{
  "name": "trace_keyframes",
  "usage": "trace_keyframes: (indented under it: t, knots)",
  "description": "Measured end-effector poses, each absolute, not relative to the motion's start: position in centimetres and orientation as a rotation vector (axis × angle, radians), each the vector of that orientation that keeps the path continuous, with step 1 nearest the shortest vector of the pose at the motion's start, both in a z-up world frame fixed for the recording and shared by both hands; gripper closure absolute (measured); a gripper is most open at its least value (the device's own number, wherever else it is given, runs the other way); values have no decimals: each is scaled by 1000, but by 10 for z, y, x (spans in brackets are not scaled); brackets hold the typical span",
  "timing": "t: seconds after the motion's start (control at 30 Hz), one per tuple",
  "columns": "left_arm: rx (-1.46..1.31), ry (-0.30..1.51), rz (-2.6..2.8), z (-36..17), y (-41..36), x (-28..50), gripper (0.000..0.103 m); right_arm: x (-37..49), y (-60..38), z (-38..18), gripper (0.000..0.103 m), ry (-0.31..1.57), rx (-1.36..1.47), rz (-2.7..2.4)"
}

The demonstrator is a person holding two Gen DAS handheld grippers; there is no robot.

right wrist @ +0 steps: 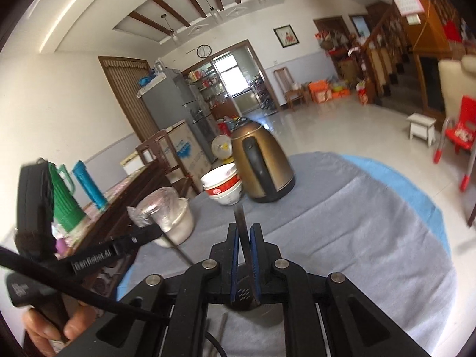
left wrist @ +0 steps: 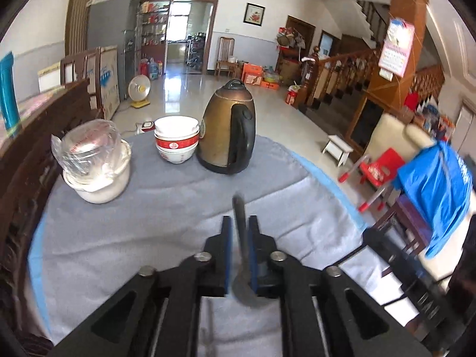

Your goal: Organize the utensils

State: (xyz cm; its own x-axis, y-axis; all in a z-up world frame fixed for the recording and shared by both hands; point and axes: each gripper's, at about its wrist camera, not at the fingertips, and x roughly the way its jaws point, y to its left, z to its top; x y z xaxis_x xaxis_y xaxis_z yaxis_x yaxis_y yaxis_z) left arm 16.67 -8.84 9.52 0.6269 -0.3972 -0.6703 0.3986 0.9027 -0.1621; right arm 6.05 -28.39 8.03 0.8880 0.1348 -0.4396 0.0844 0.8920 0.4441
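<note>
Each tool grips a utensil: the left tool (left wrist: 240,223) clamps a spoon (left wrist: 241,238), the right tool (right wrist: 246,232) a flat handle (right wrist: 241,223), both pointing lengthwise toward the kettle (left wrist: 227,131) across the table (left wrist: 148,223).
</note>
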Motion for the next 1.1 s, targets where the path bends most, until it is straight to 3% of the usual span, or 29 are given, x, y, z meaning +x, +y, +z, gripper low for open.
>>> trace_keyframes:
  t: [0.07, 0.1, 0.27, 0.33, 0.37, 1.1]
  knots:
    - [35, 746, -436, 93, -81, 155, 59, 52, -285, 80, 91, 483, 487, 53]
    - [62, 731, -417, 92, -76, 146, 53, 48, -285, 79, 89, 481, 492, 60]
    - [150, 714, -353, 78, -54, 119, 50, 23, -284, 76, 71, 478, 522, 94]
    - [173, 723, -327, 70, -47, 109, 49, 15, -283, 75, 51, 477, 527, 92]
    - [182, 729, -317, 67, -43, 105, 49, 9, -282, 73, 47, 472, 527, 89]
    - [261, 903, -90, -40, 24, 39, 49, -14, -199, -29, 47, 737, 483, 232]
